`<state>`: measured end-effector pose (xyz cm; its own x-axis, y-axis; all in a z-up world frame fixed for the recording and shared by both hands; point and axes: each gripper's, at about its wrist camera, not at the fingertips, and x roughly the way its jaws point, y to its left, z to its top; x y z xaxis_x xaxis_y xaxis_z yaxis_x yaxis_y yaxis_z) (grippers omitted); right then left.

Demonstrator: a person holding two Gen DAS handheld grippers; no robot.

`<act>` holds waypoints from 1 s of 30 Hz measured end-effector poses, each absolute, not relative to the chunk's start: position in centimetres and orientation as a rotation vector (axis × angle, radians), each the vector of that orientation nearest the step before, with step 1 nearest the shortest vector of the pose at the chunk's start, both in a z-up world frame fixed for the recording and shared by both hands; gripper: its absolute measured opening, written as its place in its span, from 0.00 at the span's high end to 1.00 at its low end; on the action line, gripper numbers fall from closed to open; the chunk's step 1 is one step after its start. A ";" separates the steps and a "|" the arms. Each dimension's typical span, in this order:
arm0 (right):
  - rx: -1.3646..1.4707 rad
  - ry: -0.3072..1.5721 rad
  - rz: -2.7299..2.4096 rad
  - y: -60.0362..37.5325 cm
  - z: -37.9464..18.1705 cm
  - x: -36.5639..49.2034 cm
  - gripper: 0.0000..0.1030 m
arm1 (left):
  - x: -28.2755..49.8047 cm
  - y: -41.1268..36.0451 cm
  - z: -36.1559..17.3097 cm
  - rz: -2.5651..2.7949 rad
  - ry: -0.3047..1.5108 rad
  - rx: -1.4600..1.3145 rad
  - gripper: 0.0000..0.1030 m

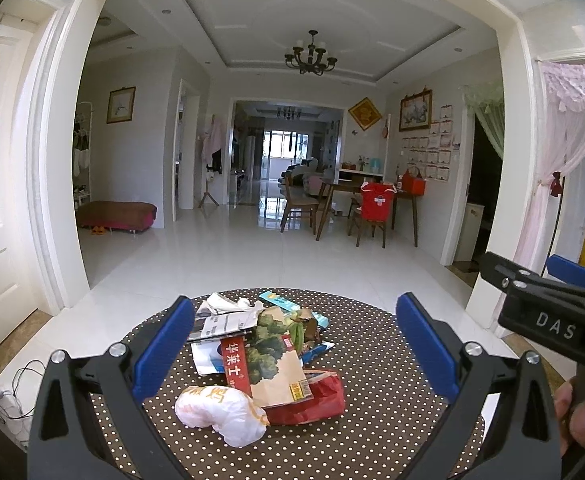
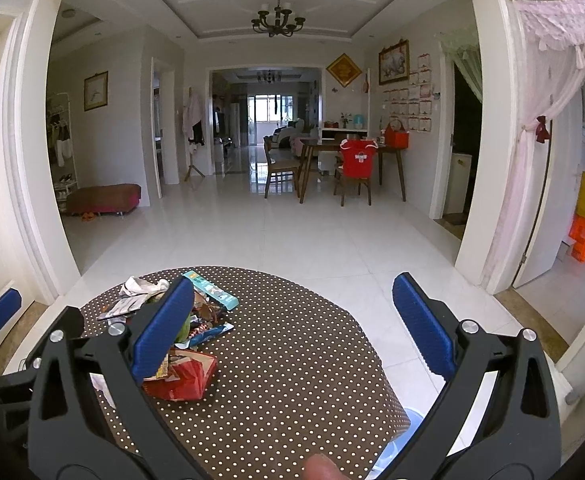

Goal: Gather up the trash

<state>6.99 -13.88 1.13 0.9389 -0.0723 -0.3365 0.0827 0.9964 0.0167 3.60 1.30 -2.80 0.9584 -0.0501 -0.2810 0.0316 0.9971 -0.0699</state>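
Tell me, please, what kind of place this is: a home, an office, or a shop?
Most likely a private home. A chandelier hangs over an open living and dining area, a wooden dining table with chairs stands by the wall, and food wrappers lie piled on a round polka-dot table.

A round counter (image 1: 392,412) covered in a brown cloth with white polka dots stands on a glossy white tiled floor (image 1: 252,248). Overhead, a dark chandelier (image 1: 310,56) hangs from a recessed ceiling. Farther back, a wooden dining table (image 1: 376,196) stands against the right wall with wooden chairs (image 1: 298,204) around it; a red bag (image 1: 377,196) hangs over one chair and a red basket (image 1: 413,182) sits on the table. A framed picture (image 1: 415,111) and rows of small certificates (image 1: 432,148) cover the wall above. On the left, a low red-and-brown bench (image 1: 116,214) sits below another framed picture (image 1: 120,105). A pink lace curtain (image 2: 552,80) is tied back at the right doorway.
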 end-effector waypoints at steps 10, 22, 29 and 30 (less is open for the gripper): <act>0.023 0.357 -0.076 -13.4 0.9 7.5 0.06 | 3.9 1.2 -3.2 -0.037 0.295 -0.068 0.04; 0.010 0.466 -0.047 -13.5 -2.4 9.9 0.06 | 4.5 3.5 -7.3 -0.013 0.396 -0.056 0.04; 0.003 0.562 -0.012 -12.8 -5.6 12.0 0.06 | 5.4 5.8 -11.3 0.016 0.495 -0.020 0.04; 0.002 0.576 -0.010 -12.6 -6.1 12.3 0.06 | 5.6 6.0 -11.6 0.022 0.504 -0.013 0.04</act>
<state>12.33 -12.63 -6.11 0.8387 -0.0087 -0.5445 0.0096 1.0000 -0.0012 5.61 5.99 -11.65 0.8753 0.0178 -0.4833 -0.0242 0.9997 -0.0071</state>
